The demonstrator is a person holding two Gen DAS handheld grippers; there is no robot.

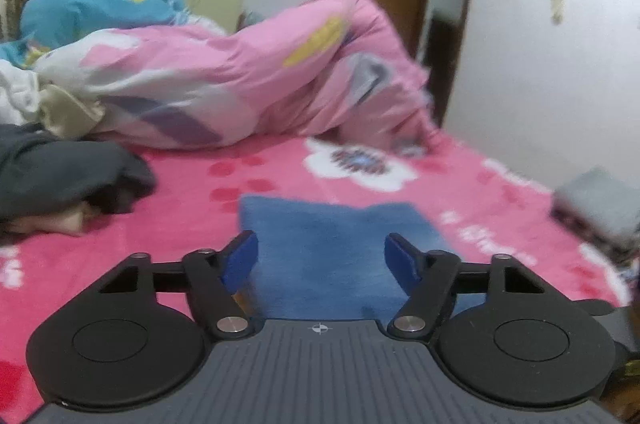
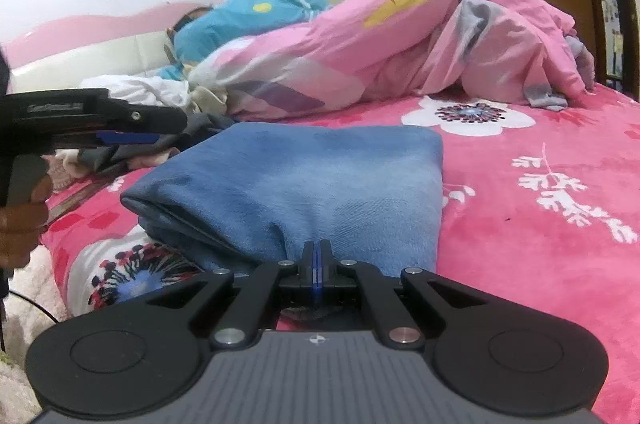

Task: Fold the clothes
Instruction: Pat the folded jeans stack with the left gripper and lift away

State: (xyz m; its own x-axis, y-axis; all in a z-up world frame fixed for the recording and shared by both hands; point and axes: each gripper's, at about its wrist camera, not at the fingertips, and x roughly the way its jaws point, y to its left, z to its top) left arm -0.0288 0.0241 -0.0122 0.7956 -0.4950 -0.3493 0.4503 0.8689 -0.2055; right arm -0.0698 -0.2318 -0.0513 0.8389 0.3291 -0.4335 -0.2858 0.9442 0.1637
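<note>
- Blue garment (image 2: 304, 176): lies folded into a thick pad on the near part of the bed (image 2: 540, 264), apparently placed there so both hands can reach it.
- Right tool (image 2: 317, 256): jaws fully closed, pinching the garment's near edge (fabric bunches at the tips), likely to anchor or lift that edge.
- Left tool (image 1: 321, 256): jaws partly apart, nothing between them, poised over the garment's near left side; seemingly lining up a second grip.
- Dark clothes (image 1: 68, 168): heaped far left, unfolded.

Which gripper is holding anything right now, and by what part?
The right gripper is shut on the near edge of the folded blue cloth. The left gripper stands open above it, holding nothing.
</note>
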